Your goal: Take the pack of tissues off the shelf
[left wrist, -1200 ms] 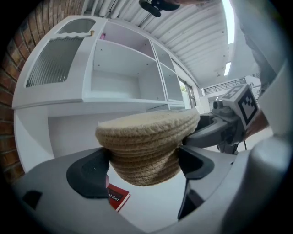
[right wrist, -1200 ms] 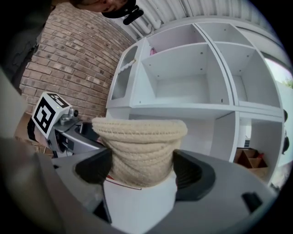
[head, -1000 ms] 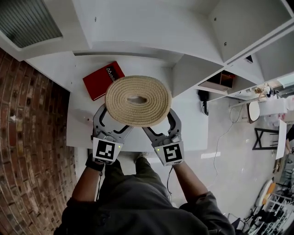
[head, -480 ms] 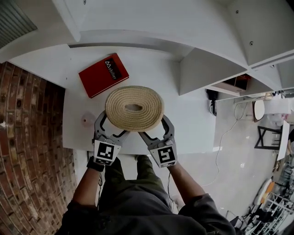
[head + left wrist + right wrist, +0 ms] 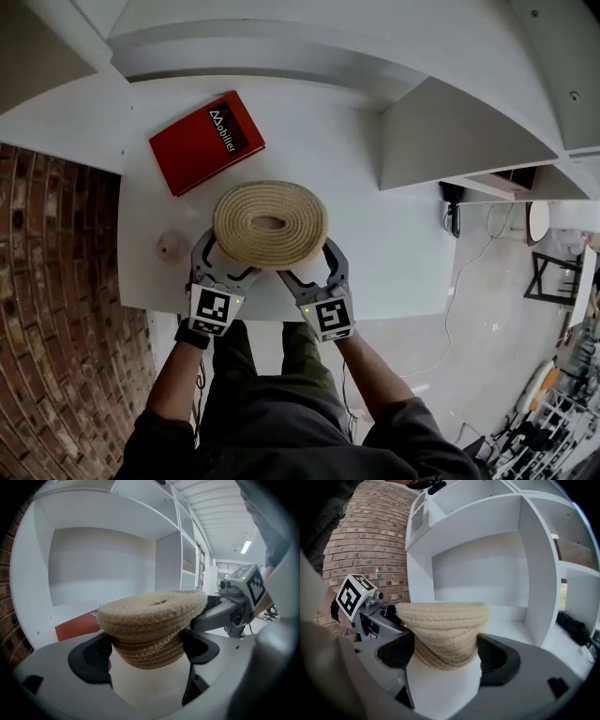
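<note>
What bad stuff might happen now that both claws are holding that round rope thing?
1. The left gripper and right gripper each pinch only the narrow lower part of the woven tissue holder. Its wider top overhangs, so it may tip or slip if they move unevenly.
2. The red book lies just beyond it, and a small pink round thing sits beside the left gripper. Either might get knocked.

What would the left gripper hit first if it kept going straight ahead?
The woven basket already between its fingers; beyond that, probably the red book or the shelf's back wall.
</note>
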The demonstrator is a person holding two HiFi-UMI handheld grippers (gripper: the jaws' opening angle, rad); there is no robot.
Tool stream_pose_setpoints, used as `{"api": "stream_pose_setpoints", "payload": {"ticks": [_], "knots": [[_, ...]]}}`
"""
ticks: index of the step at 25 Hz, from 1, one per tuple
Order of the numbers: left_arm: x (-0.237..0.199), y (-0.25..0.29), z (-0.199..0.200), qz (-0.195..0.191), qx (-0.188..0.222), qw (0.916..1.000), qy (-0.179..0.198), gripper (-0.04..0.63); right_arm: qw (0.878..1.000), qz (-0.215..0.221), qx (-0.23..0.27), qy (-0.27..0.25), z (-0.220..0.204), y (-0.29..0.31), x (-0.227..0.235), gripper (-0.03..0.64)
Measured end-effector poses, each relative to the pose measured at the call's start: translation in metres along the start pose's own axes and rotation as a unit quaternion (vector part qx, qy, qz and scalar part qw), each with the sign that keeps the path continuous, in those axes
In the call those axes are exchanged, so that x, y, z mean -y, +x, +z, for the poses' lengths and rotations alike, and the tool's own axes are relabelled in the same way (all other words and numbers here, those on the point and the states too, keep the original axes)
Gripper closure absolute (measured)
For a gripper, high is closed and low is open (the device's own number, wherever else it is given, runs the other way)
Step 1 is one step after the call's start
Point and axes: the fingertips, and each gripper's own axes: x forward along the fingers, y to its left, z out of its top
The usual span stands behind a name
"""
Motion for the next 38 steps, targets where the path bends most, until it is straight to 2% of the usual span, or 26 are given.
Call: {"api": "stream_pose_setpoints", "payload": {"ticks": [6, 14, 25, 30, 38], "knots": [[0.002, 0.024, -0.017, -0.015, -0.014, 0.9998, 0.006, 0.132, 1.0, -0.019, -0.006, 0.021, -0.025, 0.01, 0.012, 0.193], [0.018, 0.078, -0.019, -0.054, -0.026, 0.9975, 0.038, 0.132, 0.997, -0.063, -0.019, 0.043, -0.055, 0.015, 0.057, 0.193], [0.02, 0.161, 0.015, -0.075, -0.037, 0.9939, 0.072, 0.132, 0.992, -0.105, -0.031, 0.058, -0.059, 0.033, 0.136, 0.193], [0.018, 0.188, 0.03, -0.077, -0.038, 0.9938, 0.072, 0.132, 0.991, -0.115, -0.037, 0.059, -0.057, 0.041, 0.165, 0.193], [0.015, 0.204, 0.039, -0.08, -0.036, 0.9933, 0.074, 0.132, 0.991, -0.119, -0.035, 0.049, -0.054, 0.048, 0.182, 0.193]]}}
